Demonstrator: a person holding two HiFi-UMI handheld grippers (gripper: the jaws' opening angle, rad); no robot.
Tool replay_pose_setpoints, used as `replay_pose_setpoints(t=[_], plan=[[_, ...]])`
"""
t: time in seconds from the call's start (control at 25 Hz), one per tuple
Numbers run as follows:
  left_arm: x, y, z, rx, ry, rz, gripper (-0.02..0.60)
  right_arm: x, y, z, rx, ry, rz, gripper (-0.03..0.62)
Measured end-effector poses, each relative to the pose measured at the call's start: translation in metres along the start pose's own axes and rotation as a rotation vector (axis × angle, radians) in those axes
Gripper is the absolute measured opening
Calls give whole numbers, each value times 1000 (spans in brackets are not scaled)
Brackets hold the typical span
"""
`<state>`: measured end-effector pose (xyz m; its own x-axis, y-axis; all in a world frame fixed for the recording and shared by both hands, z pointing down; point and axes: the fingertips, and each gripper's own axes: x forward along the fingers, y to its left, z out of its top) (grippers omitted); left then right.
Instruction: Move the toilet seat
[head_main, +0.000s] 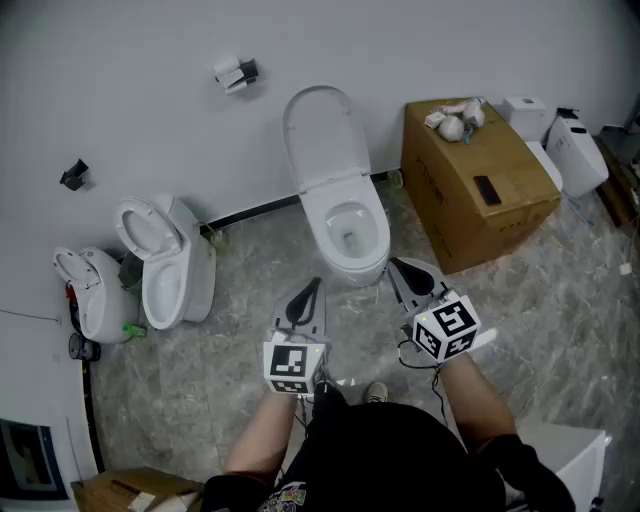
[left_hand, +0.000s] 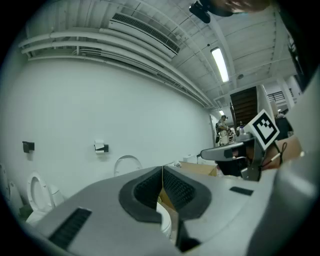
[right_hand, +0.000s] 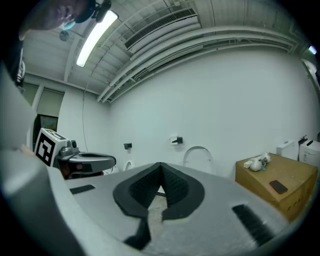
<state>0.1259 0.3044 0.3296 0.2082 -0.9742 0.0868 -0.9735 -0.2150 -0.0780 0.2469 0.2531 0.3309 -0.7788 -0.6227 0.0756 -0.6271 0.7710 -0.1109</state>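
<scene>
Far left, two small white toilets stand side by side along the white wall (head_main: 140, 70): a rounded one (head_main: 88, 290) in the corner and a taller one (head_main: 170, 265) touching its right side, both with their lids up. Bare grey marbled floor (head_main: 240, 320) lies open to the right of them. The left tongs (head_main: 314, 286) are held level over it, closed, with nothing between the ribbed black pads (left_hand: 150, 190).

The middle toilet (head_main: 348, 235) stands just beyond the tips of both tongs. Its bowl is smooth, glossy and oval, with the rim bare. The toilet seat (head_main: 320, 130) is raised, a tall rounded arch leaning on the wall behind the bowl. A paper roll holder (head_main: 235, 73) hangs on the wall up and left of it.

The right tongs (head_main: 394, 264) point at the near right edge of the bowl, also closed and empty, dark pads (right_hand: 172, 187) meeting at the tip. Only a narrow strip of floor separates that bowl from a brown cardboard box (head_main: 480, 190), square-cornered and matt. The box has white lumpy things (head_main: 455, 120) on its far corner and a flat dark object (head_main: 487, 190) on its top. White plastic tanks (head_main: 560, 140) crowd the box's far right side. Open floor runs along its near right edge.
</scene>
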Motion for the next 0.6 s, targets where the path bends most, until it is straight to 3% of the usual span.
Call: replay_pose_setpoints(t=[0.52,0.6], plan=[[23,19,-6,-39,-14,-5,12,22,-18,-1,5,-25,-51,9],[27,26,-8,-49,-16,-7,12,28,-19,-3,12,-20,-57,48]])
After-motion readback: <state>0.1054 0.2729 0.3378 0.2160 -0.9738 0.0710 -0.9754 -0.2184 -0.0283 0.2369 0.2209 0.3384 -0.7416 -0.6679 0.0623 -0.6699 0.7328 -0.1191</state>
